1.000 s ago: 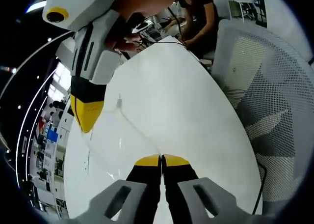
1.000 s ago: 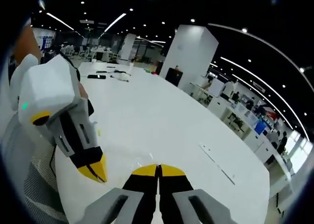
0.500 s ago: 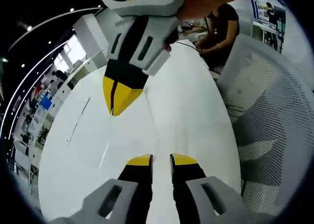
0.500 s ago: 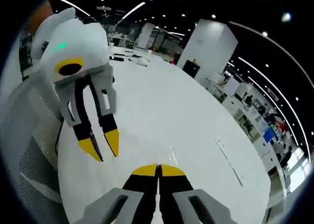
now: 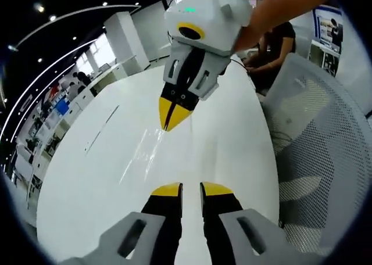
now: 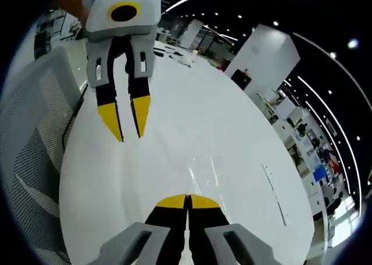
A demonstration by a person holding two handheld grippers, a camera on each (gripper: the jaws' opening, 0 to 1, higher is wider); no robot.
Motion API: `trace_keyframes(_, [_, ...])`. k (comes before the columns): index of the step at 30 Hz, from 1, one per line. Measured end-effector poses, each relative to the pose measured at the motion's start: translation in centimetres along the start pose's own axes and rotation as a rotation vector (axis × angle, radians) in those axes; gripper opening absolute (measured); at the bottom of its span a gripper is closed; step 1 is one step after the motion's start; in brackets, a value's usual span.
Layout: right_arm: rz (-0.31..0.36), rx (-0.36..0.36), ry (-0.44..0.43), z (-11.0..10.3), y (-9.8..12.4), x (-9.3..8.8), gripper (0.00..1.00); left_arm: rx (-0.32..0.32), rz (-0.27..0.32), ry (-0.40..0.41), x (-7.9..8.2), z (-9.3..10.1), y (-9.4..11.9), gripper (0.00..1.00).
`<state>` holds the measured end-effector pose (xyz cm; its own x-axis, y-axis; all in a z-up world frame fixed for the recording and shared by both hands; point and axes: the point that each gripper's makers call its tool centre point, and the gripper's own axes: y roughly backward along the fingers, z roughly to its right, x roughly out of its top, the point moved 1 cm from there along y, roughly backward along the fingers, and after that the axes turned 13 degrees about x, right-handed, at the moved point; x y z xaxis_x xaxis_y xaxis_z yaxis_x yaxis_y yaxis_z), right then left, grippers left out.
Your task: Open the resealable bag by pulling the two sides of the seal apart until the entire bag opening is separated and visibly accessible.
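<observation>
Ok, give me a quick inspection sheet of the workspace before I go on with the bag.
Surface: white table, glossy.
Job's things: resealable bag, a faint clear film at the right gripper's tips; its opening cannot be judged.
Clutter: small items at the table's far end.
Grippers: left gripper open, holding nothing; right gripper shut, apparently on the bag.
Cables: dark cable by the table edge.
Surroundings: mesh chair, seated person, open office.

Each hand-held gripper (image 5: pixel 190 190) (image 6: pixel 186 202) had a white shell, grey ribbed jaw mounts and black jaws tipped yellow; a yellow-ringed lens and small green light sat on top.
</observation>
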<state>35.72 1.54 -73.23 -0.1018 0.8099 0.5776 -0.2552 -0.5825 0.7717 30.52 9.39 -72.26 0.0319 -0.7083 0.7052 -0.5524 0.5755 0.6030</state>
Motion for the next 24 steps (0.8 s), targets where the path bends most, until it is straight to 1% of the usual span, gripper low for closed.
trace_keyframes(4, [-0.011, 0.007, -0.008, -0.1, -0.5, -0.7, 0.00, 0.014, -0.012, 0.014, -0.8, -0.2, 0.3, 0.09])
trace_keyframes(6, [-0.018, 0.012, -0.009, -0.1, -0.9, -0.9, 0.00, 0.025, -0.016, 0.034, -1.1, -0.5, 0.5, 0.09])
trace_keyframes(9, [-0.020, 0.016, -0.034, -0.1, -1.3, -1.0, 0.00, 0.033, -0.026, 0.058, -1.8, -0.5, 0.7, 0.09])
trace_keyframes(13, [-0.036, 0.028, -0.026, -0.2, -2.2, -1.2, 0.00, 0.028, -0.043, 0.073, -2.7, -0.2, 0.8, 0.09])
trace_keyframes(14, [-0.038, 0.030, -0.016, -0.2, -2.2, -1.3, 0.00, 0.029, -0.046, 0.072, -2.8, -0.2, 0.9, 0.09])
trace_keyframes(18, [-0.041, 0.047, -0.020, -0.3, -2.3, -1.6, 0.00, 0.040, -0.054, 0.090, -3.4, -0.1, 1.1, 0.10])
trace_keyframes(20, [-0.038, 0.069, -0.043, -0.8, -2.4, -1.8, 0.00, 0.046, -0.056, 0.096, -3.7, -0.1, 1.1, 0.10])
trace_keyframes(22, [-0.048, 0.070, -0.038, -0.9, -2.4, -2.1, 0.05, 0.050, -0.063, 0.103, -4.0, 0.0, 1.1, 0.12])
trace_keyframes(24, [-0.044, 0.092, -0.067, -1.3, -2.4, -2.4, 0.10, 0.056, -0.069, 0.108, -4.3, -0.1, 1.0, 0.15])
